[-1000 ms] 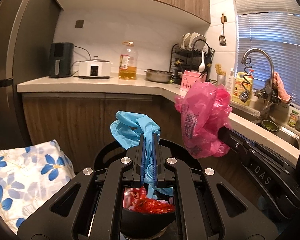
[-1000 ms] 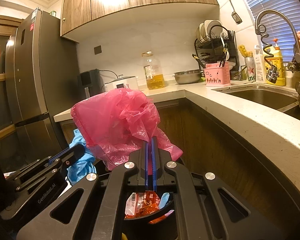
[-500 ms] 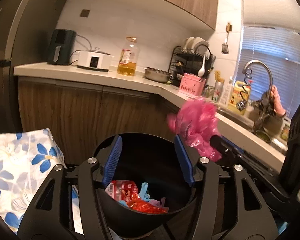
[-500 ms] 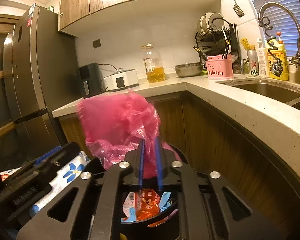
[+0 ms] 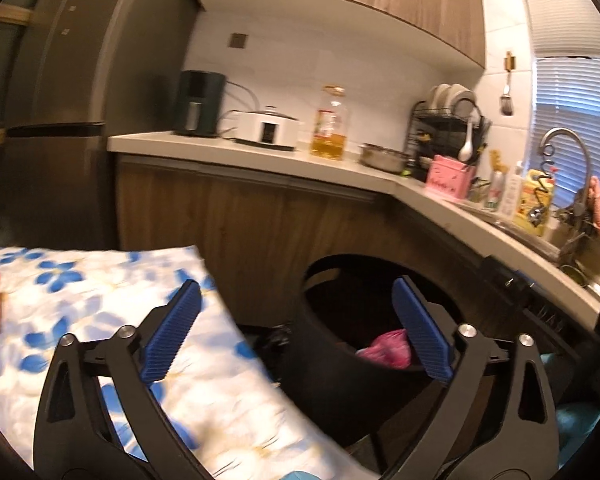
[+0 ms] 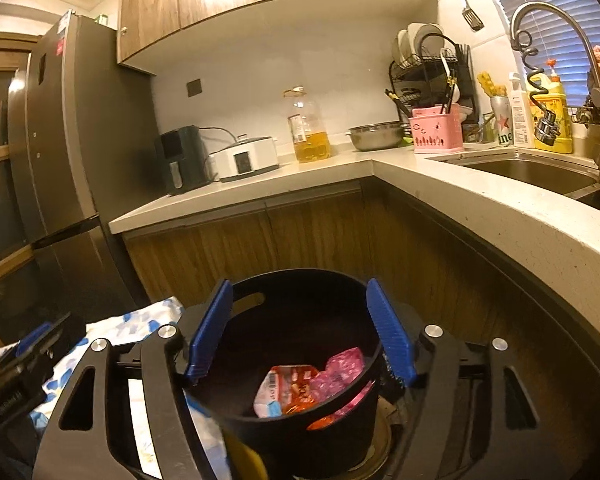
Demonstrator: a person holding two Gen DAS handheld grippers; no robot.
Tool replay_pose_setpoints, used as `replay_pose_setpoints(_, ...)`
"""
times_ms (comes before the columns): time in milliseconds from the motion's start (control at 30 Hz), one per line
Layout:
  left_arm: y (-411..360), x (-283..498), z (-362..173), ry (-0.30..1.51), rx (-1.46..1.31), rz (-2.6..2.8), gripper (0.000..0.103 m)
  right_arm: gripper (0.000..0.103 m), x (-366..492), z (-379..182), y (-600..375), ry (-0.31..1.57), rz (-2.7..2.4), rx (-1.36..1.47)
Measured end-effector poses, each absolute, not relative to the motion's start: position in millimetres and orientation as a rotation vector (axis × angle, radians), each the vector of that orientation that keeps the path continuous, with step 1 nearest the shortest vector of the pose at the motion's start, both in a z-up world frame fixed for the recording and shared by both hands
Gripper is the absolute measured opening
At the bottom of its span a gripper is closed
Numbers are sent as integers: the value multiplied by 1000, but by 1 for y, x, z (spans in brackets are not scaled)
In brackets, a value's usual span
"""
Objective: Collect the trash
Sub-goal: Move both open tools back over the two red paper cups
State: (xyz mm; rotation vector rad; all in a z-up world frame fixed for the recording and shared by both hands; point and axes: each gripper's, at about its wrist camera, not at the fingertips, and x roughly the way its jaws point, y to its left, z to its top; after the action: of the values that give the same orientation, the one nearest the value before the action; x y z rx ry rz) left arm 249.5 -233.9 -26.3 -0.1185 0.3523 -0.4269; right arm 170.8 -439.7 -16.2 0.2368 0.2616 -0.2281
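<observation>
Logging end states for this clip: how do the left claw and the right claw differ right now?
The left claw is spread wider than the right claw. The left claw hangs across the edge of the flowered cloth and the black bin's side; the right claw sits squarely over the bin, above the pink bag and wrappers. Shared: both are opening with nothing between their blue pads.

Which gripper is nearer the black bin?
Right. The right gripper hangs directly over the black bin, jaws opening and empty. The left gripper sits off to its side, over the flowered cloth.
</observation>
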Motion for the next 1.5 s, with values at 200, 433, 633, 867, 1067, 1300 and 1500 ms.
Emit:
replay_pose_setpoints(200,-175,229,-35,376,-143,-257,97,77,159,-14,-406,258,-182,217)
replay_pose_setpoints(433,-117,208,-34,375,-172,-150,97,77,150,-13,-370,242,-144,217)
replay_pose_setpoints(633,-76,190,-32,339,-165,-55,97,77,153,-15,-330,257,-65,200)
replay_pose_setpoints(867,-8,178,-34,316,-158,104,97,77,167,-18,-269,279,66,167)
replay_pose_setpoints(1067,59,174,-38,289,-155,279,97,77,187,-24,-206,299,192,132)
replay_pose_setpoints(1300,116,182,-47,318,-194,372,97,77,214,-34,-134,329,312,90)
replay_pose_setpoints(1500,137,198,-53,353,-260,339,89,77,236,-39,-93,357,370,79)
